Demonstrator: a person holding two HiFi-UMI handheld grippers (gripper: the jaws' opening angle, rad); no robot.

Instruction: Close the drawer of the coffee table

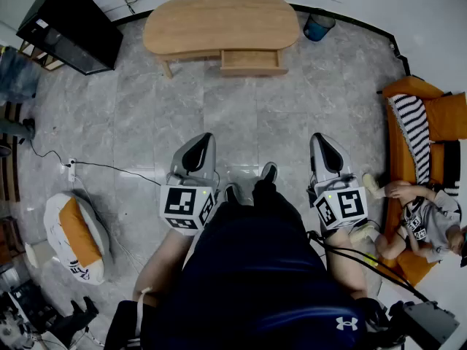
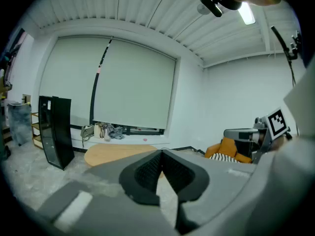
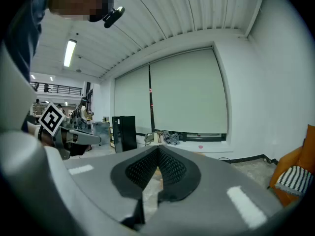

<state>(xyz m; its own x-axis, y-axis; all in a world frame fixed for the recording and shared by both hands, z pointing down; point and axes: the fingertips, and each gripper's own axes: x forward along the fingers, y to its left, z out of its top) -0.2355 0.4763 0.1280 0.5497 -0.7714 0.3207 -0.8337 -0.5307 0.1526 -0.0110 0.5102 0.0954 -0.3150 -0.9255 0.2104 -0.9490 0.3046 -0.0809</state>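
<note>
An oval wooden coffee table (image 1: 219,22) stands at the far side of the room, its drawer (image 1: 252,60) pulled out toward me. In the left gripper view the table (image 2: 115,154) shows low, beyond the jaws. My left gripper (image 1: 198,144) is held near my body, far from the table, jaws shut with nothing between them. My right gripper (image 1: 323,143) is beside it at the same distance, also shut and empty. In the gripper views the left gripper (image 2: 161,152) and the right gripper (image 3: 158,150) show their black pads meeting at the tips.
A black cabinet (image 1: 71,26) stands at the far left. A blue bin (image 1: 318,27) sits right of the table. An orange sofa (image 1: 423,137) with a person on it lines the right side. A white-and-orange bag (image 1: 73,235) and a cable (image 1: 109,168) lie on the grey floor (image 1: 241,122).
</note>
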